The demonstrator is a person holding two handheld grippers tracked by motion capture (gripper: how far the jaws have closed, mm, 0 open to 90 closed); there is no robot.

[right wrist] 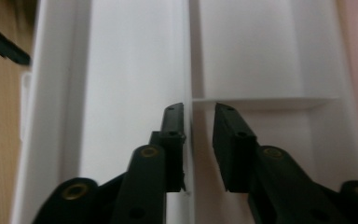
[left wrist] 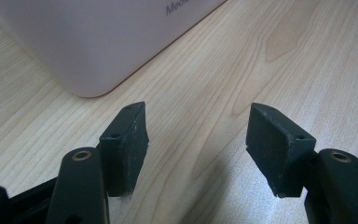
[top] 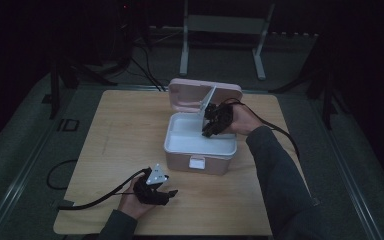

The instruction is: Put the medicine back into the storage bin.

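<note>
A pink box point(top: 200, 162) stands open on the wooden table point(top: 120, 135), its lid point(top: 187, 92) tipped up at the back and its inside white. A thin white panel point(top: 208, 102) leans upright inside it. My right gripper point(top: 209, 125) is at this panel; in the right gripper view the panel's edge point(right wrist: 188, 70) runs between the jaws of the right gripper point(right wrist: 199, 108), one pad against it and the other a gap away, so it is open. My left gripper point(top: 167, 192) rests open near the front table edge, with bare wood between its jaws point(left wrist: 198, 109) and the box's corner point(left wrist: 88, 42) just ahead.
A metal frame point(top: 225, 25) stands on the floor behind the table. Cables run across the floor at the back left, and the left gripper's cable point(top: 100, 197) trails off the table's left front. The room around the table is dark.
</note>
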